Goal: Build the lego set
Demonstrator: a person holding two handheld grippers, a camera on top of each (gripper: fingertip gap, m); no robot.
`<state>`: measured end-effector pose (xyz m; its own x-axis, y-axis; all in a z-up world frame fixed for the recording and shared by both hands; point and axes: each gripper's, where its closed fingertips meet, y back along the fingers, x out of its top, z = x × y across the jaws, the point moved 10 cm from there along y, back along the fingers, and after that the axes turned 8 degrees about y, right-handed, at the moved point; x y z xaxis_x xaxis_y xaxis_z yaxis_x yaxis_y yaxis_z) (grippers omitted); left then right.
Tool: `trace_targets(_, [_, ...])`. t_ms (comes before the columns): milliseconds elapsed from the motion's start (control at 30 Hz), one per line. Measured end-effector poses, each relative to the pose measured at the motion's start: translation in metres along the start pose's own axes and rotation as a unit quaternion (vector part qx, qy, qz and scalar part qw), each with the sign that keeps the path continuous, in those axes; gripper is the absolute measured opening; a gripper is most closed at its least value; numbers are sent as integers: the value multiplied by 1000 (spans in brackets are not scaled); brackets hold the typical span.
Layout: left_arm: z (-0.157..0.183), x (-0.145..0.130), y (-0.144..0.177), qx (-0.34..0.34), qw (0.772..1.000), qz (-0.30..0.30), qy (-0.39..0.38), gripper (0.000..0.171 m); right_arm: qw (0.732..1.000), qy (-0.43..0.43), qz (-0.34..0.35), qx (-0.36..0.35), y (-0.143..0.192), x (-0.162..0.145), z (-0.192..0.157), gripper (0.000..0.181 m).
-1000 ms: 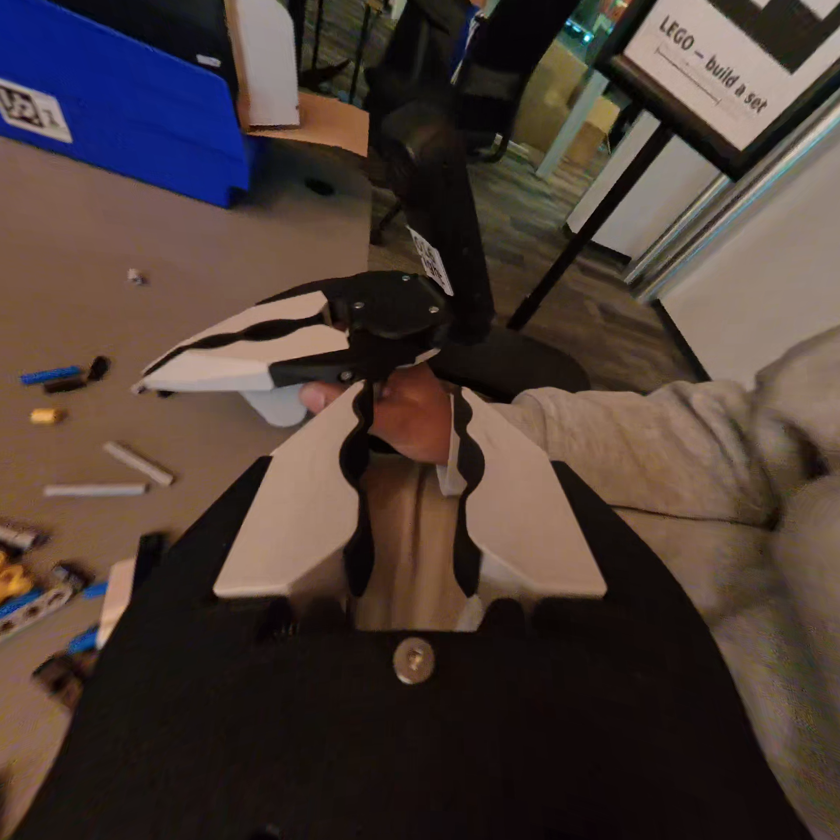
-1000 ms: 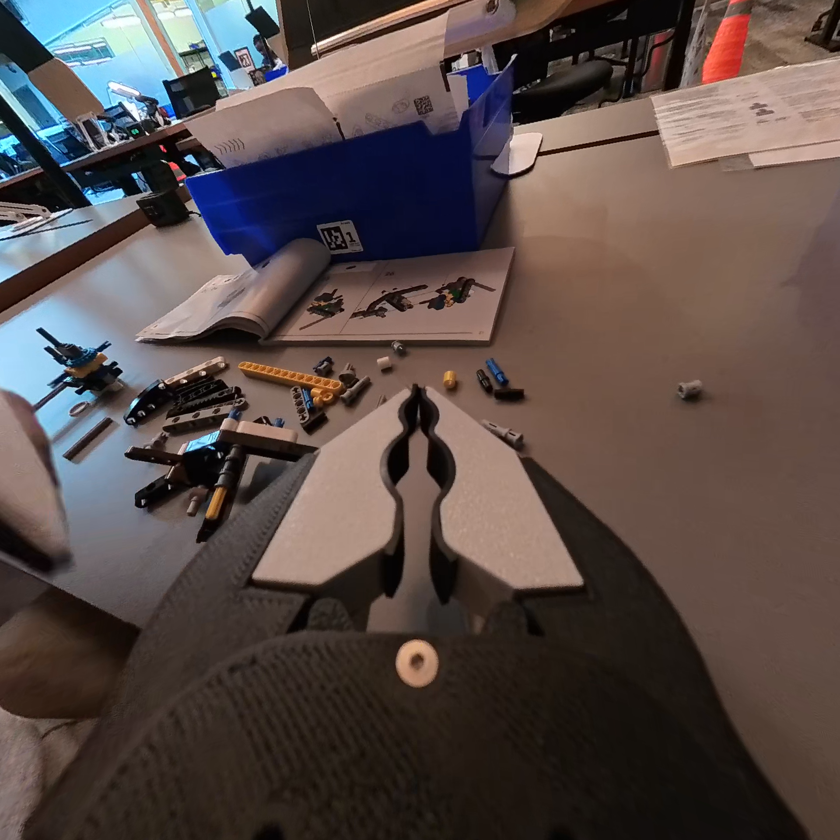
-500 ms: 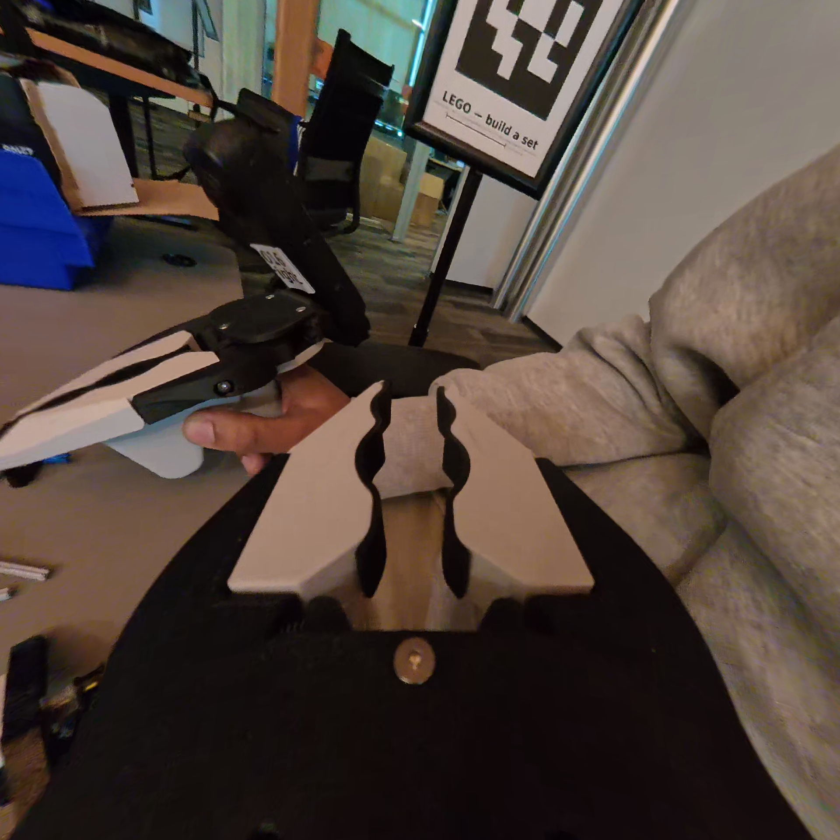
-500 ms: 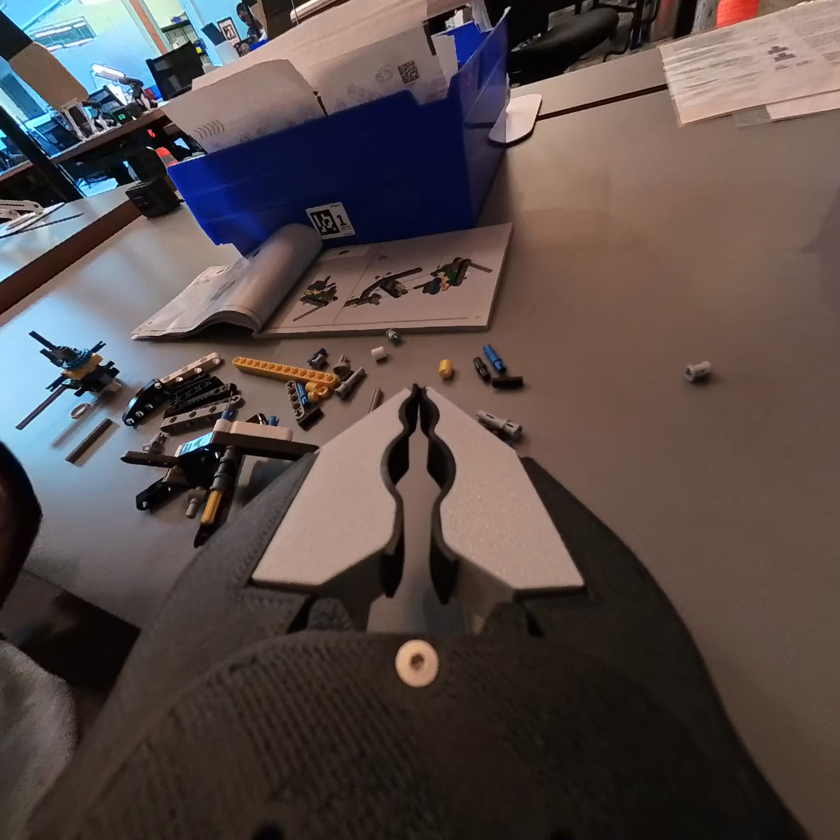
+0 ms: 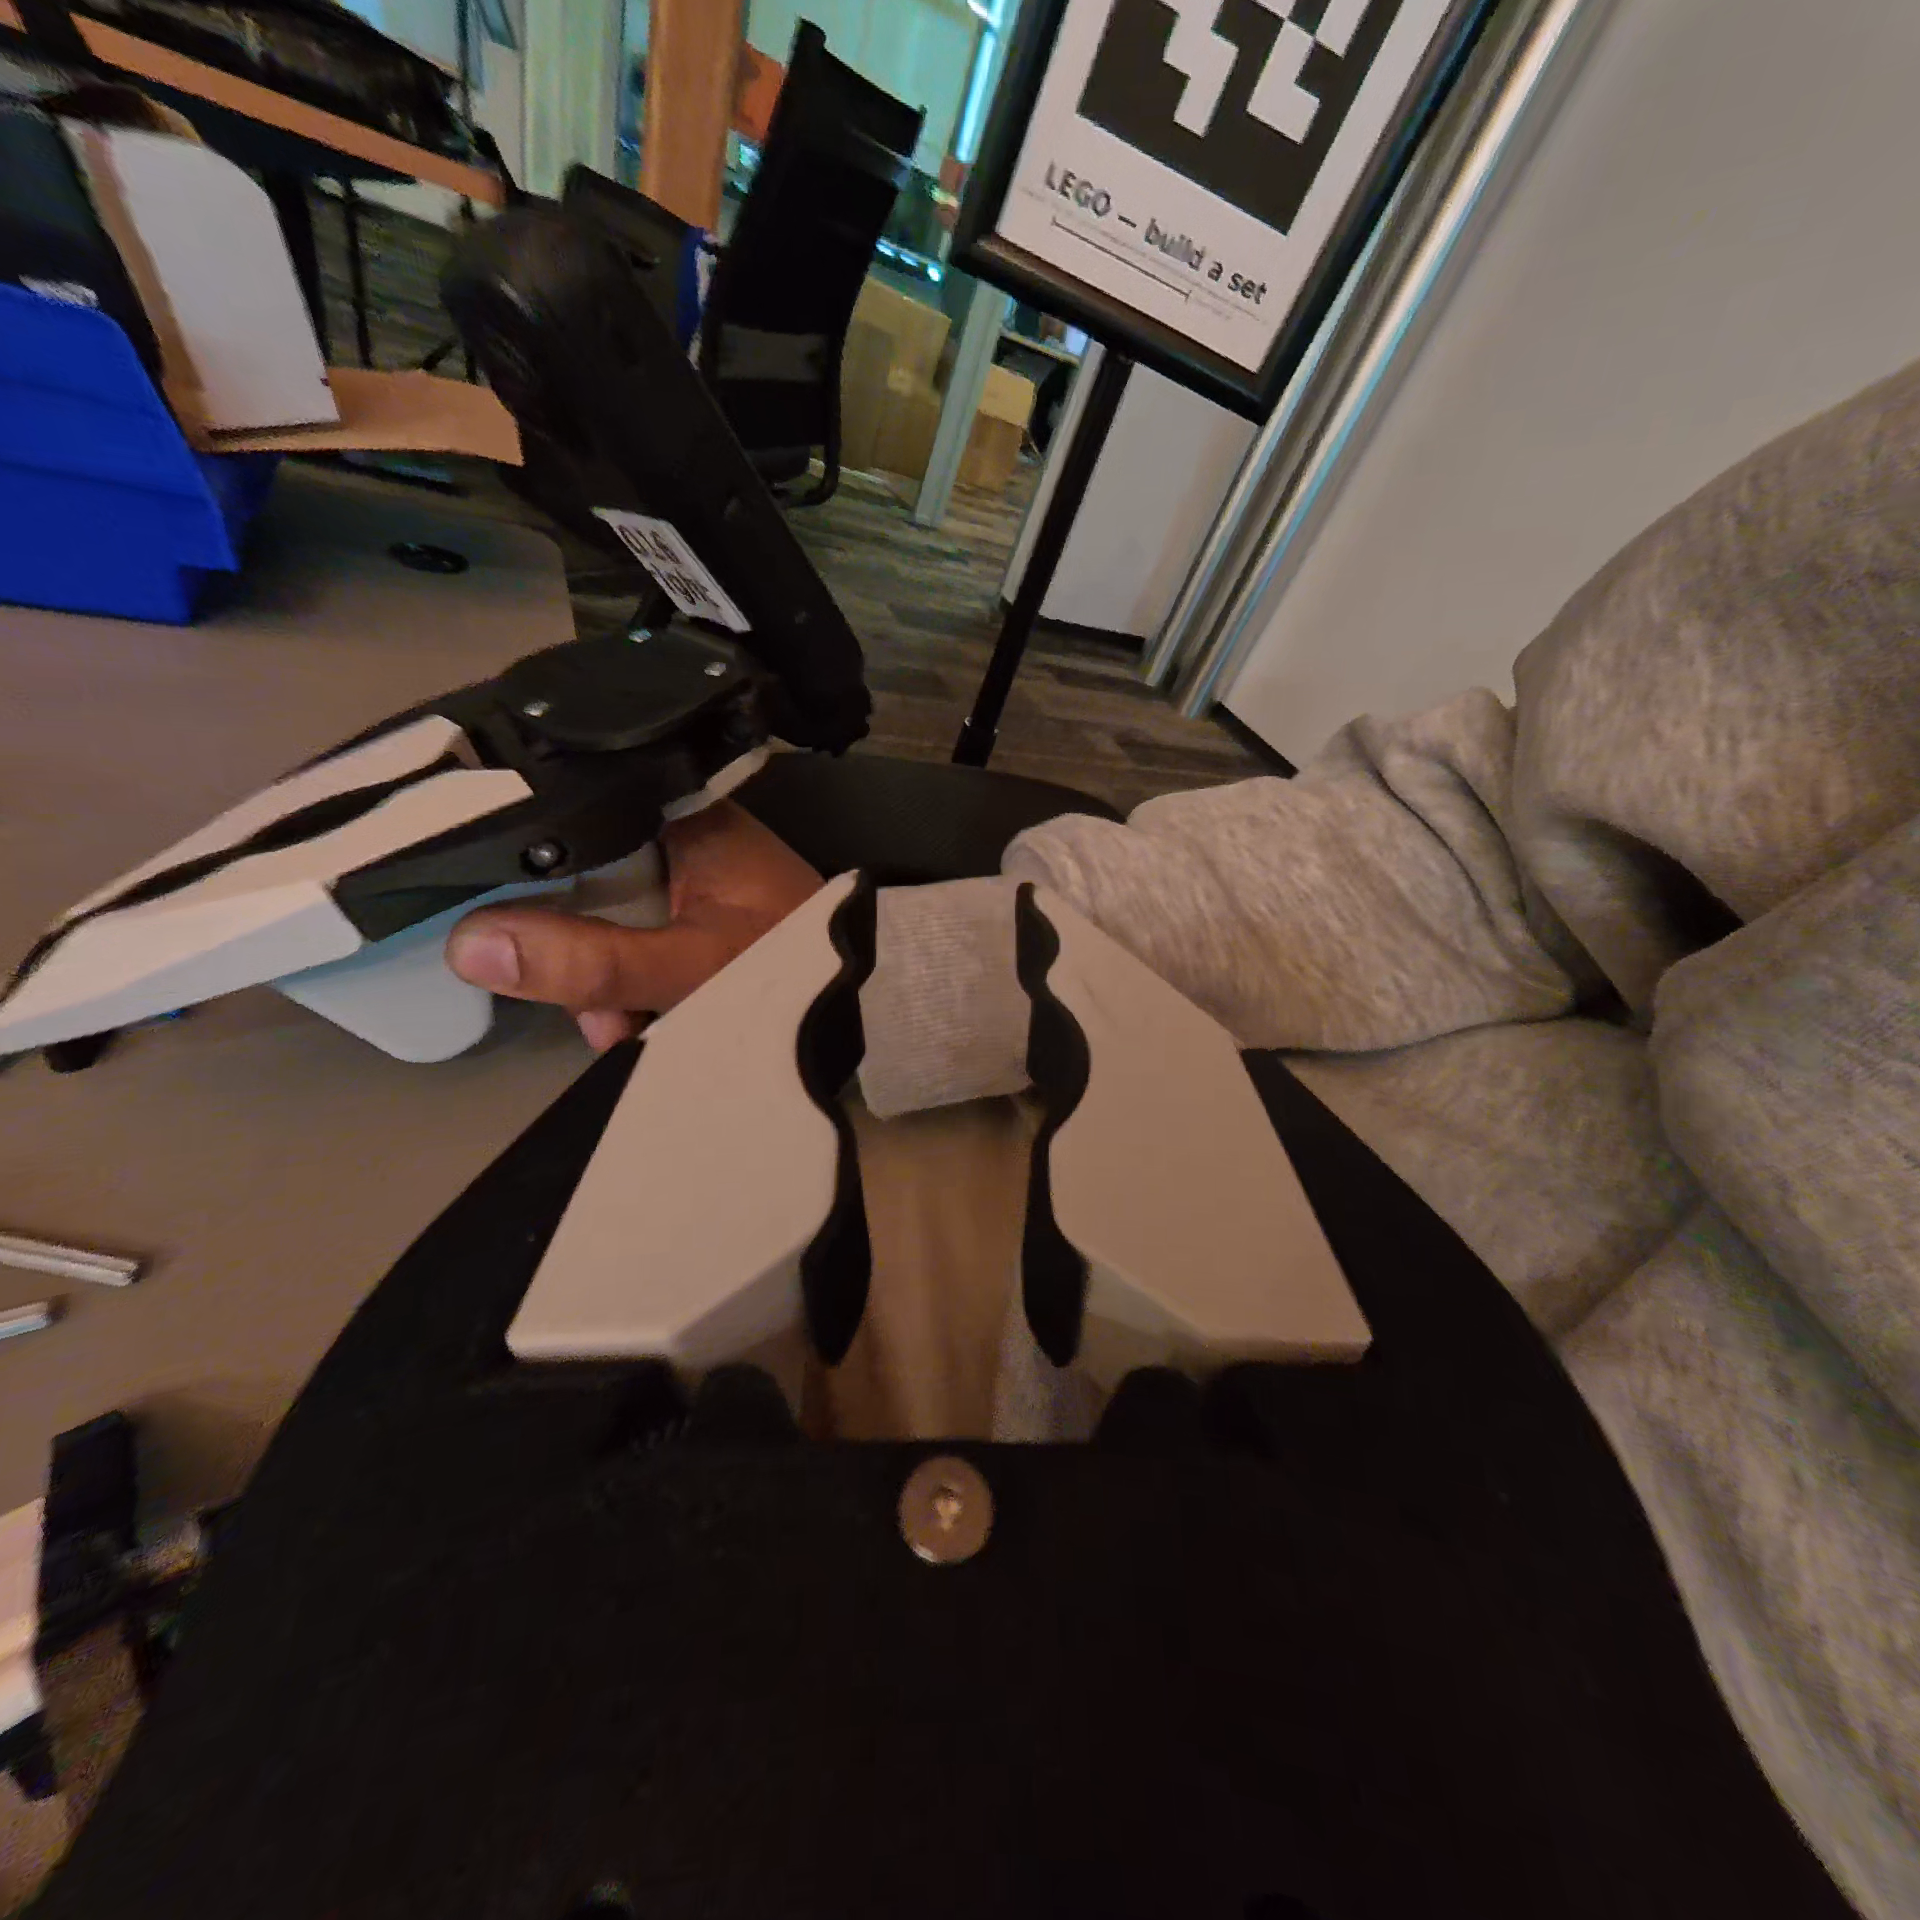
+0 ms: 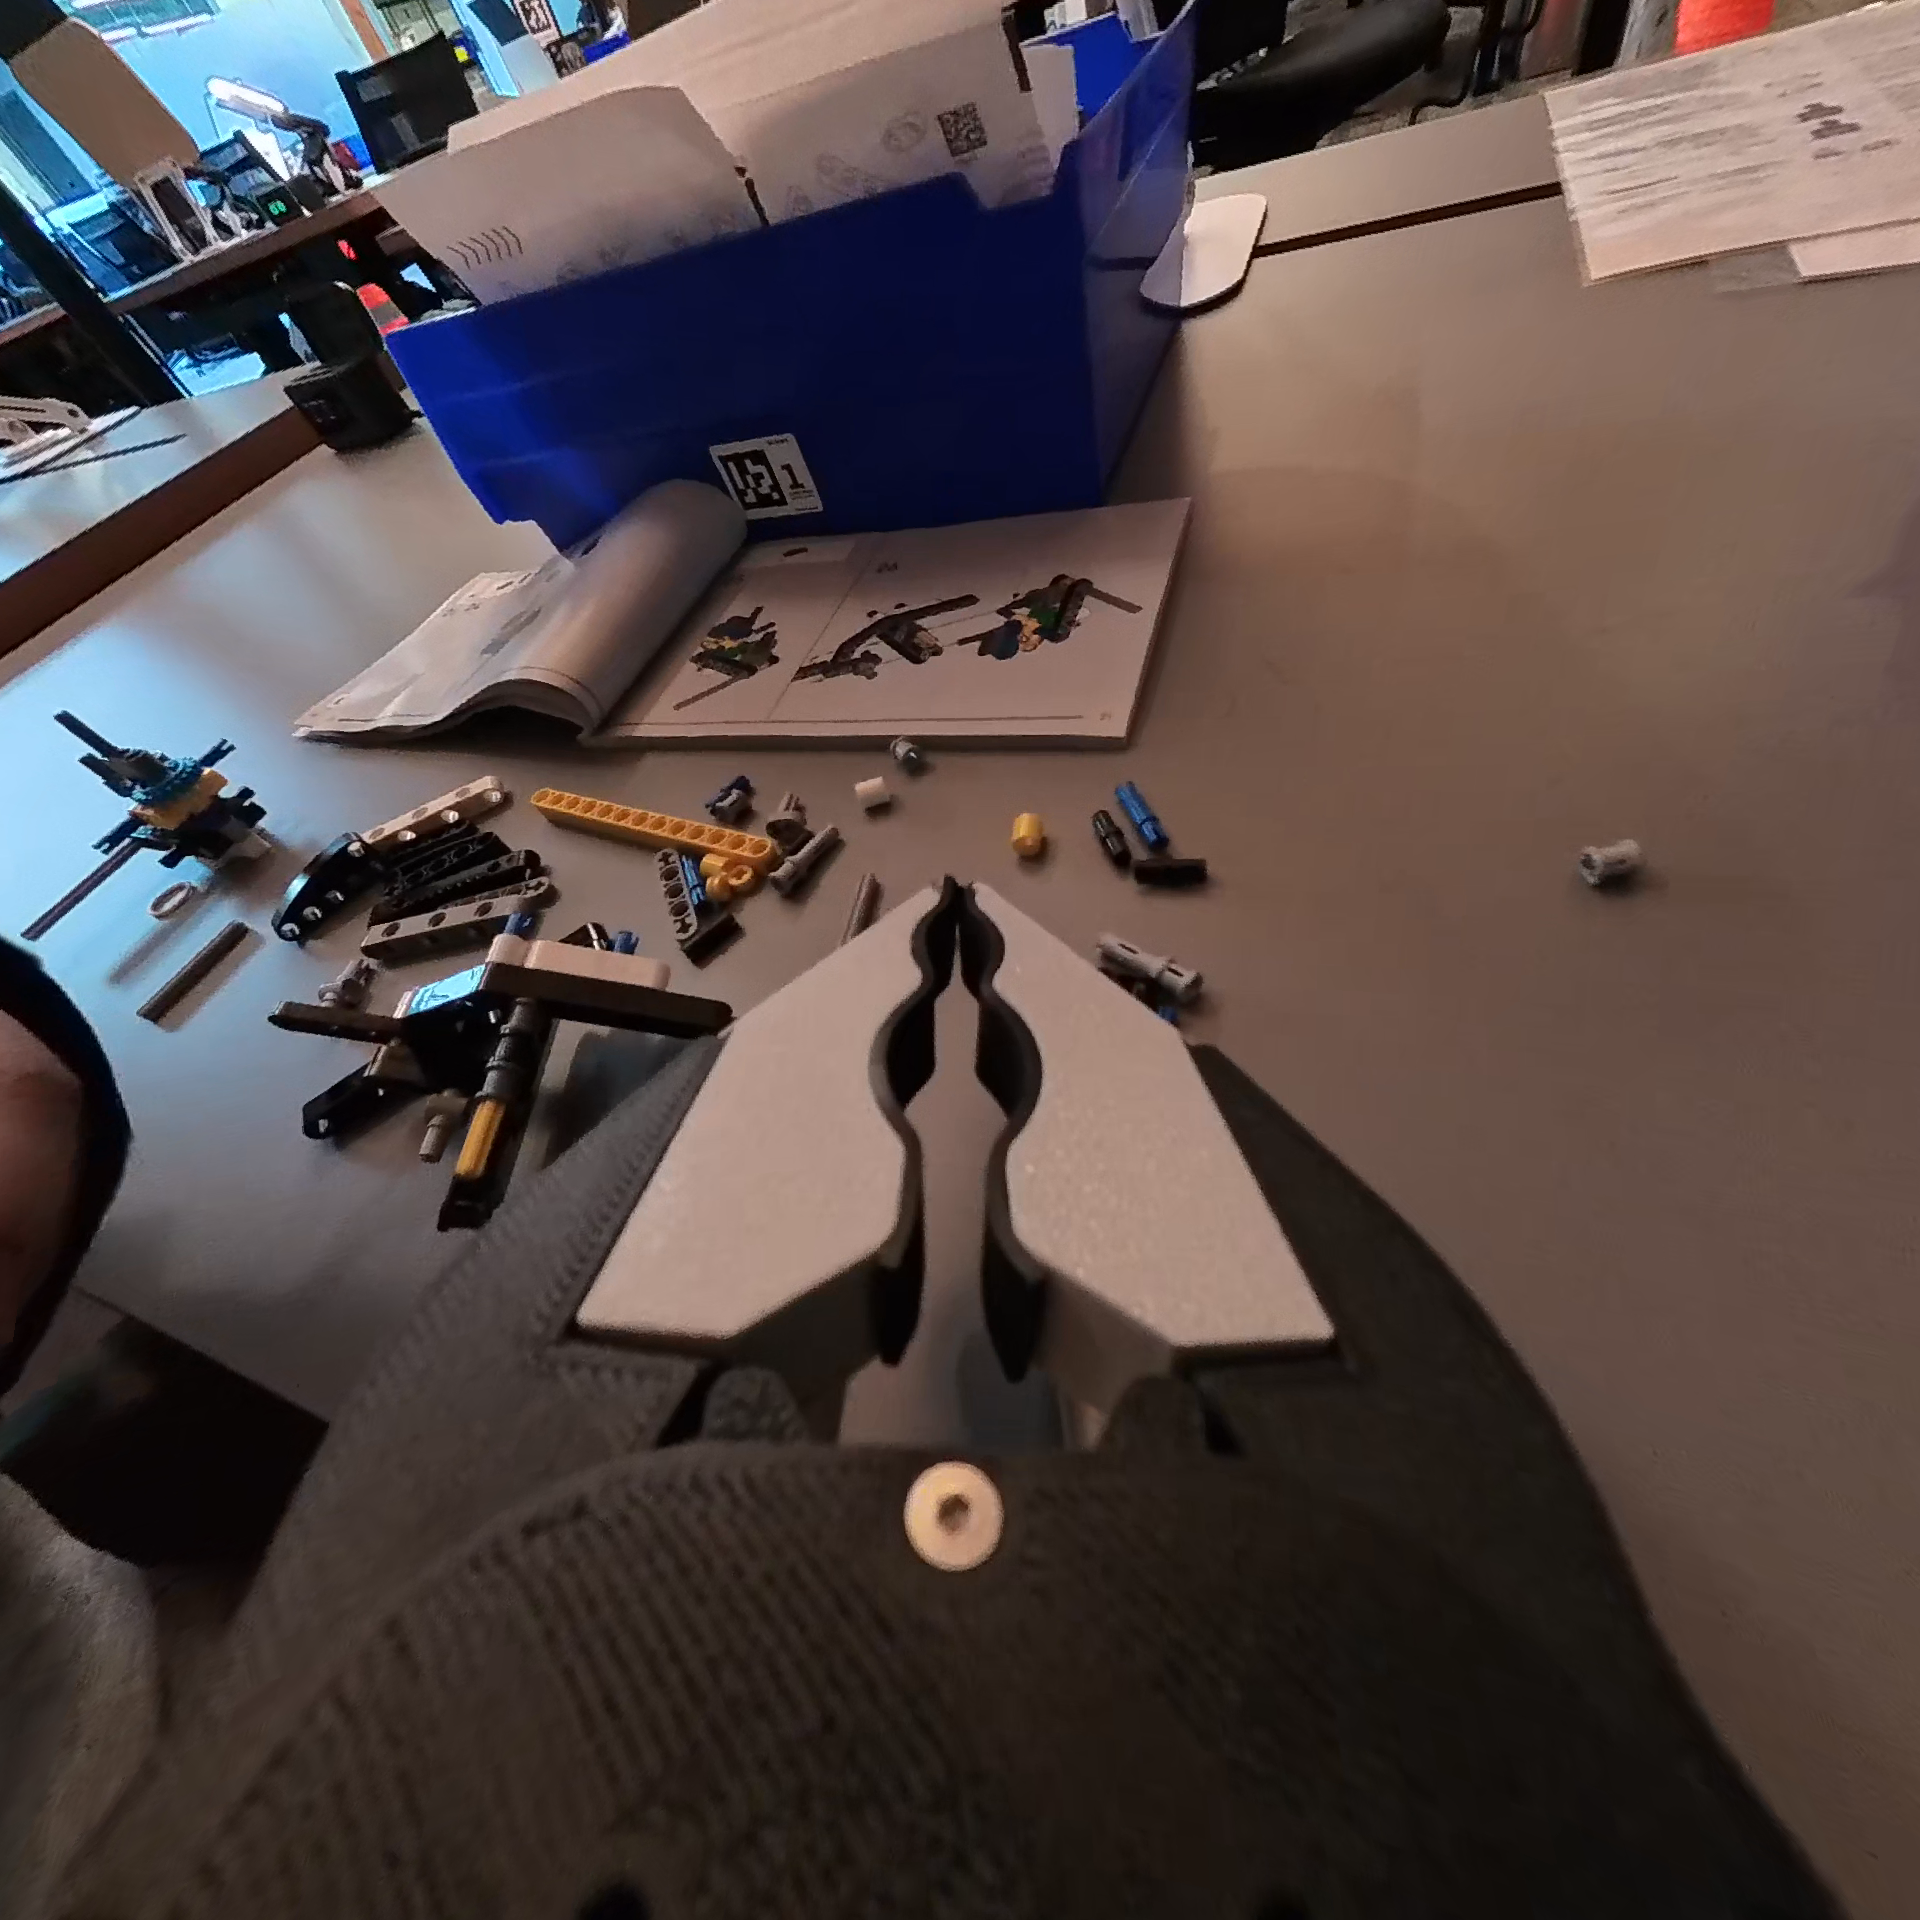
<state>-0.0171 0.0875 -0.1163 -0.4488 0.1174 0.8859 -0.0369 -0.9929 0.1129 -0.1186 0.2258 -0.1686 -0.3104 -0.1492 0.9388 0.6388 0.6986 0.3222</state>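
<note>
My left gripper (image 5: pixel 940 904) is open and empty. It points away from the table at the person's grey sleeve (image 5: pixel 1299 894). My right gripper (image 6: pixel 951 891) is shut with nothing visible between its tips, low over the grey table (image 6: pixel 1455 675). It also shows in the left wrist view (image 5: pixel 42 971), held by a hand. Loose Lego parts lie ahead of it: a long yellow beam (image 6: pixel 655 826), a partly built black and grey assembly (image 6: pixel 499 1023), a small yellow piece (image 6: pixel 1027 833), a blue pin (image 6: pixel 1140 810). A small built model (image 6: pixel 171 800) stands far left. The open instruction booklet (image 6: pixel 883 634) lies behind them.
A blue bin (image 6: pixel 831 343) with white paper sheets stands behind the booklet. A lone grey connector (image 6: pixel 1610 860) lies to the right. Printed papers (image 6: pixel 1745 177) lie at the back right. A framed sign on a stand (image 5: pixel 1195 156) and a black chair (image 5: pixel 810 260) stand beyond the table. My right fingertips sit around 20 cm from my left ones. The left gripper is farther from the small yellow piece (image 6: pixel 1027 833), some 20 cm, than the right, some 5 cm.
My left gripper has swung away from the table parts toward the person's sleeve, jaws still open. My right gripper has shifted slightly over the parts and stays shut.
</note>
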Motion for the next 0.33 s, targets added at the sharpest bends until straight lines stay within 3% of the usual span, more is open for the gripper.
trace_targets(133, [0,-5,-6,-1,1000,-21,0,27,1000,2,0,2,0,0,0,0])
trace_targets(333, [-1,-2,-1,0,1000,-3,9,27,1000,2,0,1,0,0,0,0])
